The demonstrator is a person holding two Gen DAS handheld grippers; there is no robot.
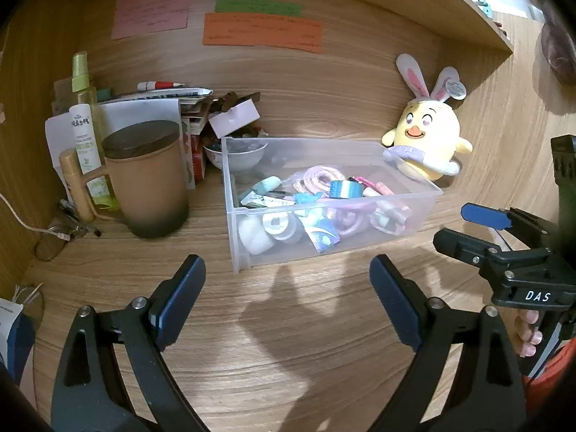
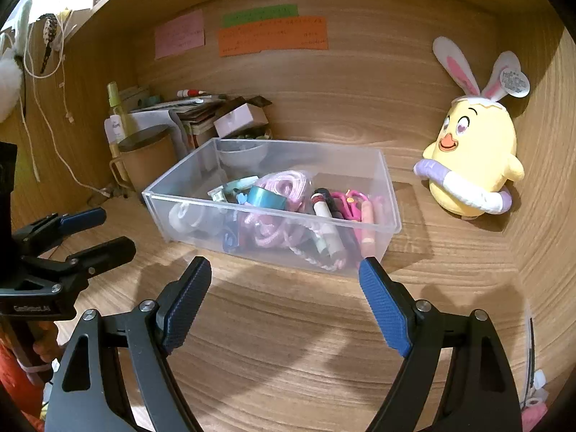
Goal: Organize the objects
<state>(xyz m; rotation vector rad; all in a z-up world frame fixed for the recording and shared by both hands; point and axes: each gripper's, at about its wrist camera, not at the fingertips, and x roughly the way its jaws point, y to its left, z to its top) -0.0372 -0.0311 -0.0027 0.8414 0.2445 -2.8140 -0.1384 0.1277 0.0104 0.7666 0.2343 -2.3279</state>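
A clear plastic bin (image 1: pixel 334 241) stands on the wooden desk, filled with tape rolls, pink cord, pens and small items; it also shows in the right wrist view (image 2: pixel 273 226). A yellow chick plush with bunny ears (image 1: pixel 426 140) sits just behind the bin's right end, and further right of it in the right wrist view (image 2: pixel 471 165). My left gripper (image 1: pixel 288 270) is open and empty, just in front of the bin. My right gripper (image 2: pixel 284 270) is open and empty, near the bin's front wall; it also shows in the left wrist view (image 1: pixel 457 228).
A brown lidded mug (image 1: pixel 147 180) stands left of the bin, with spray bottles (image 1: pixel 84 122), papers, a small bowl (image 1: pixel 237 154) and a pink box (image 1: pixel 234 117) behind. Sticky notes (image 1: pixel 262 30) hang on the back wall. A shelf runs overhead. A white cable (image 2: pixel 54 136) hangs at left.
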